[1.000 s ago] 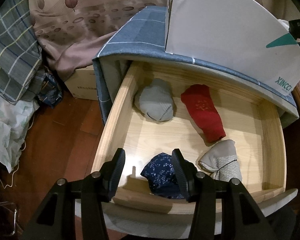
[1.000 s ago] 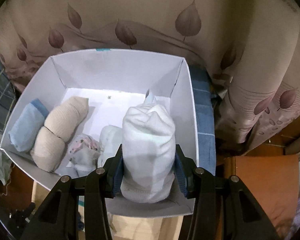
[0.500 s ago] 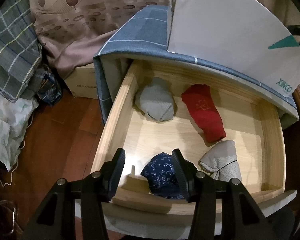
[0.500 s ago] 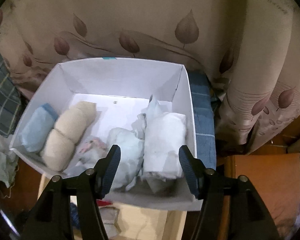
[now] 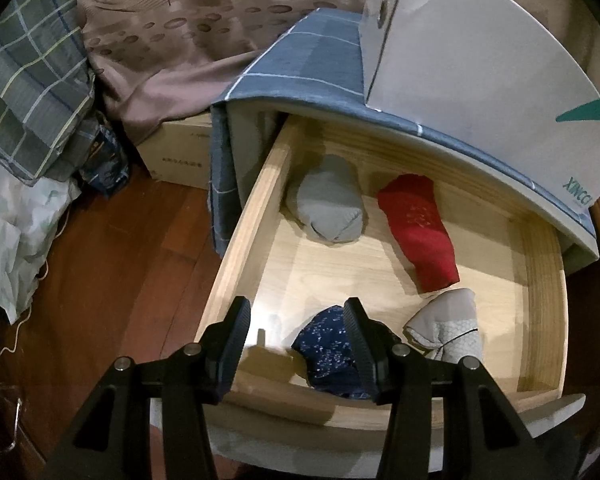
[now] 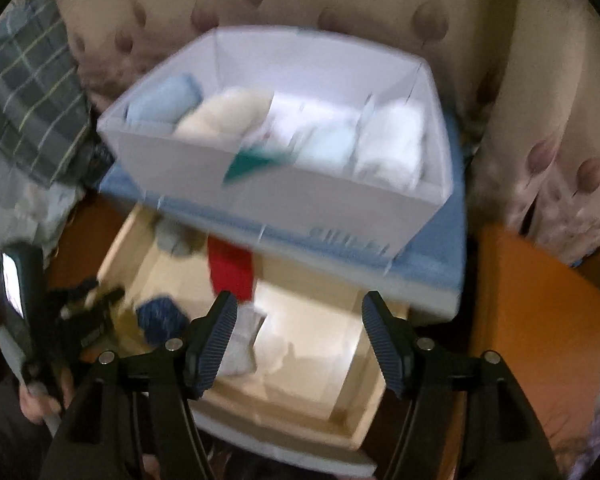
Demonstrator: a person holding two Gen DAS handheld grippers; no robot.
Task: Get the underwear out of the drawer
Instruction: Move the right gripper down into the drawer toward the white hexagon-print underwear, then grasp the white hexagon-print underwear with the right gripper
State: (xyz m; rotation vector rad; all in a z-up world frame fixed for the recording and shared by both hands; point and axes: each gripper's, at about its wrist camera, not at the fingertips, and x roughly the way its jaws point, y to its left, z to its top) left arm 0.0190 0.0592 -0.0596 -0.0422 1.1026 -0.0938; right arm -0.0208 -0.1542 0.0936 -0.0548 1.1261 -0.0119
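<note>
While the wooden drawer (image 5: 544, 280) stands pulled out, both claws tilt steeply down over it: the right gripper (image 6: 296, 328) opening, empty; the left gripper (image 5: 296, 328) parted, unclenched, above the navy underwear (image 5: 332, 356) at the front edge.

An open drawer (image 5: 256, 216) holds four rolled underwear pieces: two at its back edge (image 5: 328, 204) (image 5: 418, 228), two near its front edge (image 5: 328, 354) (image 5: 446, 328). A cardboard box (image 6: 340, 204) holding rolled garments (image 6: 392, 144) sits on the cabinet top (image 5: 300, 60) above the drawer's back edge.
</note>
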